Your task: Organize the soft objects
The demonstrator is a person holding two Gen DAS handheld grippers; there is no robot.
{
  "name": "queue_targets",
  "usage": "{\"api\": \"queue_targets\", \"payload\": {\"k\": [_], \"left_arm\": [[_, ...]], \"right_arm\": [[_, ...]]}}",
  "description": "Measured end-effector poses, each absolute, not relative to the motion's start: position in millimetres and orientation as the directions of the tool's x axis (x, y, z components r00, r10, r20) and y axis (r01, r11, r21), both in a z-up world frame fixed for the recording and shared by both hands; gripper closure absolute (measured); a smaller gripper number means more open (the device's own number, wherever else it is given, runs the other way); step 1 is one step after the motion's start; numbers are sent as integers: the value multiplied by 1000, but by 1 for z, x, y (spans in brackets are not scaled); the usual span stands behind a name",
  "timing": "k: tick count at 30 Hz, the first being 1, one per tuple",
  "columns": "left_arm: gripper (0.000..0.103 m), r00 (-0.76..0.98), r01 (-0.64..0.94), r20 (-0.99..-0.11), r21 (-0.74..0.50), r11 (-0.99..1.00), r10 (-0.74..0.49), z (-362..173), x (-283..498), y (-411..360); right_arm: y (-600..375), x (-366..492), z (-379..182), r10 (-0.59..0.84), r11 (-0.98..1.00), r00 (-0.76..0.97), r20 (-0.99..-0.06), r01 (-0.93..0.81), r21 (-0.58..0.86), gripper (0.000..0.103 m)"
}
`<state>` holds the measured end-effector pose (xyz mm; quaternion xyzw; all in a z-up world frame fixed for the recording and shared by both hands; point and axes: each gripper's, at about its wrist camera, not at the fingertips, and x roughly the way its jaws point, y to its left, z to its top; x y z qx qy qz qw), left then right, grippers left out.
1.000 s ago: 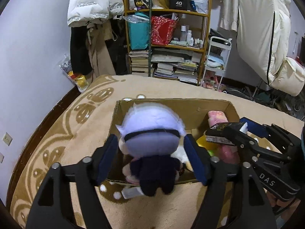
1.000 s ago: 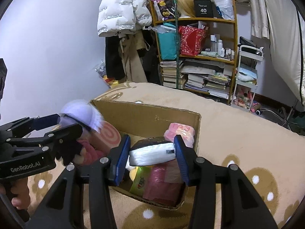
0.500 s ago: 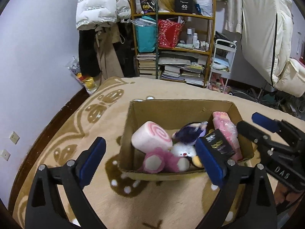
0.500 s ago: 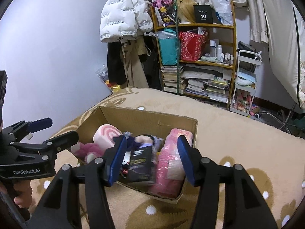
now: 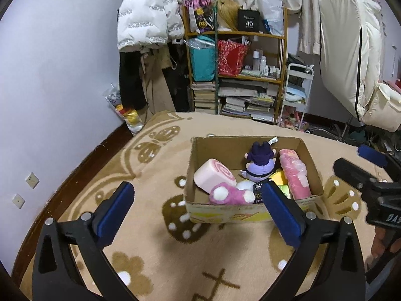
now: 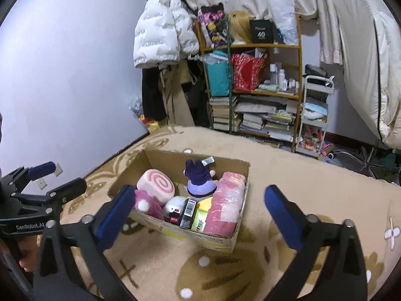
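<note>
Both your jaws are spread wide with nothing in them: left gripper (image 5: 198, 209), right gripper (image 6: 200, 212). The plush doll (image 6: 200, 179) and other soft toys sit in the cardboard box (image 6: 220, 240) on the bed. Looks like drop-off's done; go find any stray item.

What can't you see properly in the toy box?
- Purple doll: both views show its back; the face is hidden.
- Black packet: print too small in the right view; left gripper's finger overlaps it in the left view.
- Cardboard box floor: toys cover it.
</note>
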<state>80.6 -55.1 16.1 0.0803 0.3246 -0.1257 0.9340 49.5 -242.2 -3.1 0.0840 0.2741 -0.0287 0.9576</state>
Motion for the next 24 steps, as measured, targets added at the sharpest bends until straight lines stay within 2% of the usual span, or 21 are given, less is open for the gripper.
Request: {"api": "queue_targets", "payload": {"k": [11, 24], "left_arm": [[1, 807, 261, -570, 108, 959, -156, 40, 23, -30], [1, 841, 233, -524, 125, 964, -136, 47, -21, -10]], "right_arm": [[-227, -4, 25, -56, 989, 874, -483, 116, 96, 0], [-220, -57, 32, -116, 987, 897, -426, 151, 50, 0]]}}
